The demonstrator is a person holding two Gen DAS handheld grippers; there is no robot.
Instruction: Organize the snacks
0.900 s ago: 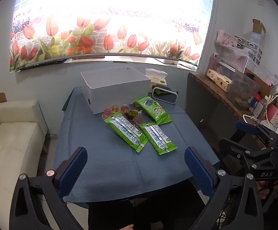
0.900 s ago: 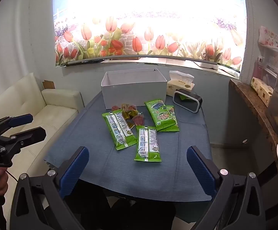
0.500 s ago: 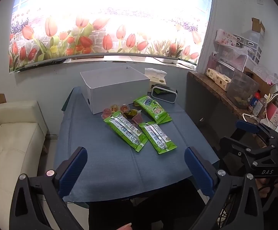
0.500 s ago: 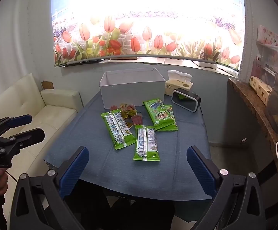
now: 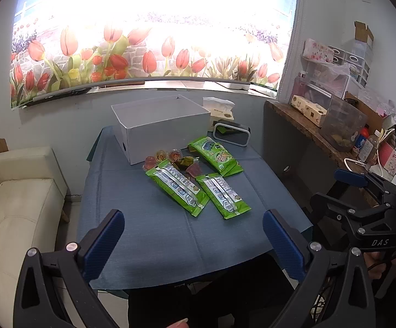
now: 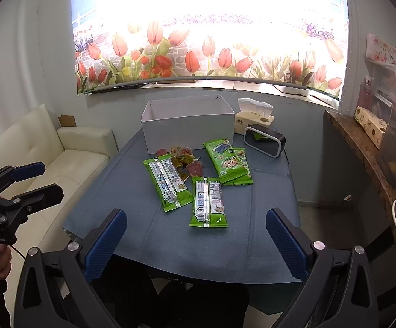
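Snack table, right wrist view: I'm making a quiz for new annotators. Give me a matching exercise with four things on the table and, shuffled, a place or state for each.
Things:
1. white box
2. tissue pack
3. black speaker
4. nearest green packet

Places or states:
A. lying flat, back side up, closest to the tongs
B. at the table's far edge, open at the top, nothing visible inside
C. right of the box, a tissue sticking out
D. in front of the tissues, right of the snacks

Pairs: 1-B, 2-C, 3-D, 4-A
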